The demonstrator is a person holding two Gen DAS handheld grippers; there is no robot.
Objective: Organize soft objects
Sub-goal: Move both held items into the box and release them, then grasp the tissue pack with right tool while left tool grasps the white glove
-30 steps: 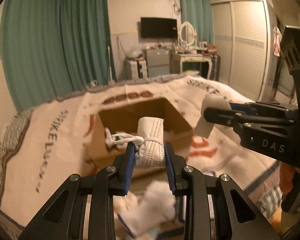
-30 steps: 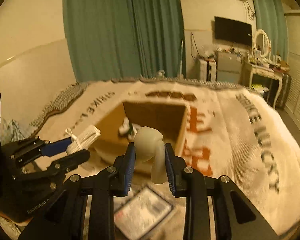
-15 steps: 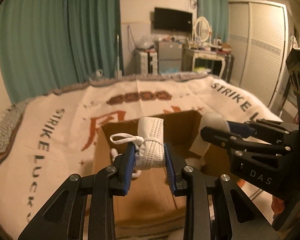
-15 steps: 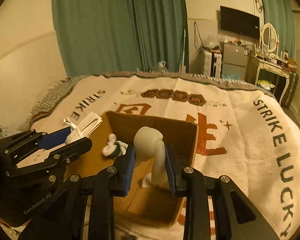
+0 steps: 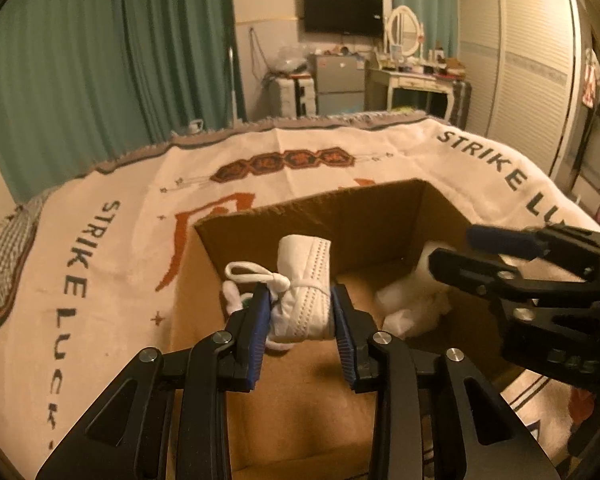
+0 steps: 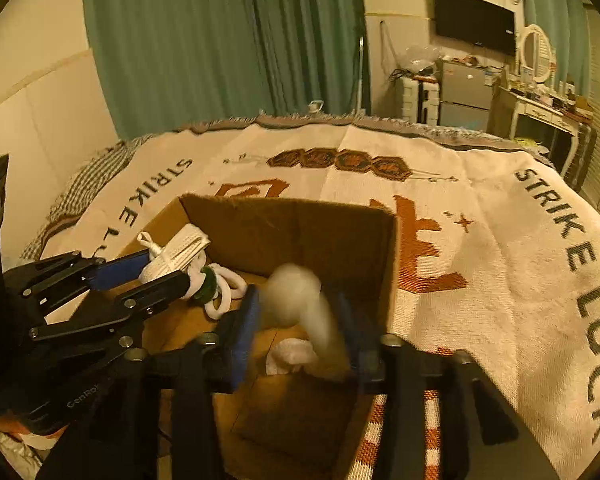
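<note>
left gripper (image 5: 301, 312) is clamped on a folded white mask tied with its ear loop (image 5: 305, 292), mid-frame over the open brown cardboard box (image 5: 300, 216), ready to drop in. right gripper (image 6: 300, 320) looks spread, a blurry pale soft lump (image 6: 300, 300) falling free; white bits already inside.

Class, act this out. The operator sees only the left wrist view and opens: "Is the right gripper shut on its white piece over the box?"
Observer: No. In the right wrist view the right gripper is open, its pads wide apart, and the white piece is a blur between them, over the box.
Operator: What lies under my bundle?
Observer: The left gripper holds the bundle just above a green thing tangled in white loops.
</note>
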